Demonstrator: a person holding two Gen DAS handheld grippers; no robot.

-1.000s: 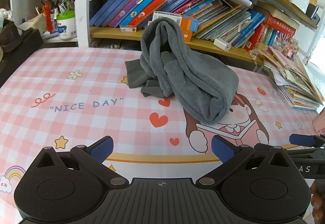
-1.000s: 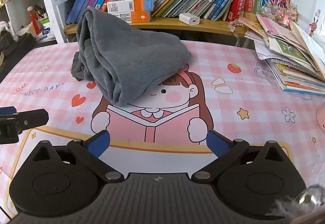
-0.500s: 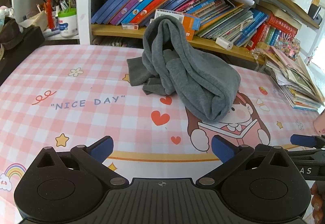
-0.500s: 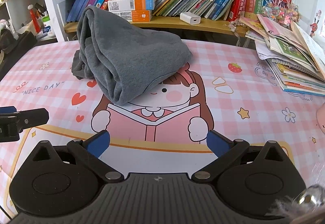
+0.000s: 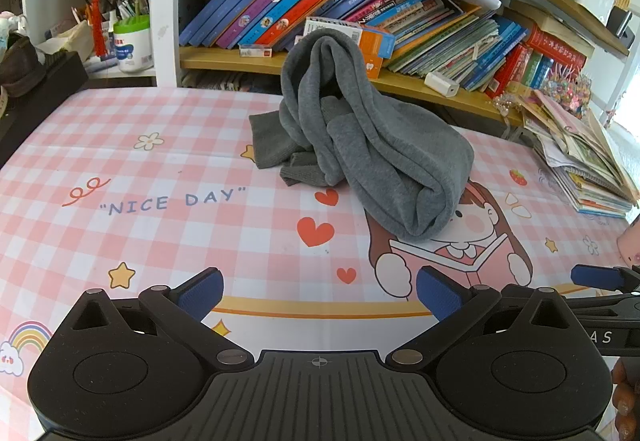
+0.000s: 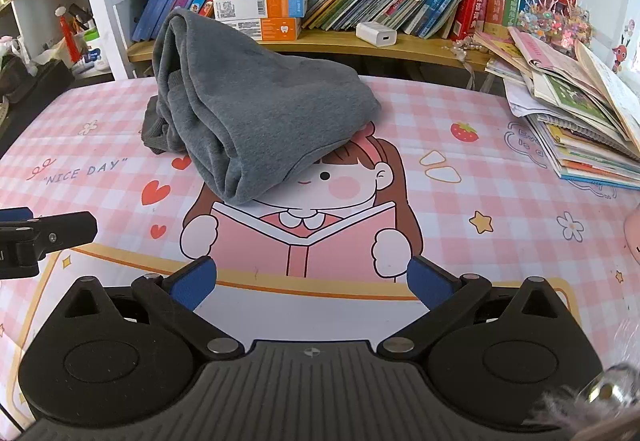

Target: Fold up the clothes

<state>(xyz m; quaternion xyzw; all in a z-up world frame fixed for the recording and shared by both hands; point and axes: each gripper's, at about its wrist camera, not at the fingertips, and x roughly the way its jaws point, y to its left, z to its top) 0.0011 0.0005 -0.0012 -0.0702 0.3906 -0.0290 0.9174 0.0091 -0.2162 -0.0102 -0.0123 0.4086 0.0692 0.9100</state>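
A grey fleece garment (image 5: pixel 372 145) lies heaped in a tall crumpled mound at the middle back of the pink checked table cover (image 5: pixel 168 225). From the right wrist it shows as the same grey garment (image 6: pixel 256 109), its lower edge over the cartoon girl's head. My left gripper (image 5: pixel 319 295) hangs open near the table's front edge, well short of the cloth, nothing between its blue pads. My right gripper (image 6: pixel 312 283) is open too, over the printed book picture. Each gripper's finger shows at the other view's edge.
A bookshelf (image 5: pixel 360 17) packed with leaning books runs along the back. A messy stack of magazines (image 6: pixel 580 117) sits at the table's right side. A white tub with pens (image 5: pixel 132 41) stands on the left shelf. A white charger (image 6: pixel 376 33) lies on the shelf board.
Both grippers have drifted slightly forward and upward over the table; the garment sits a little lower in both views. Nothing was gripped or released, and the cloth itself has not moved.
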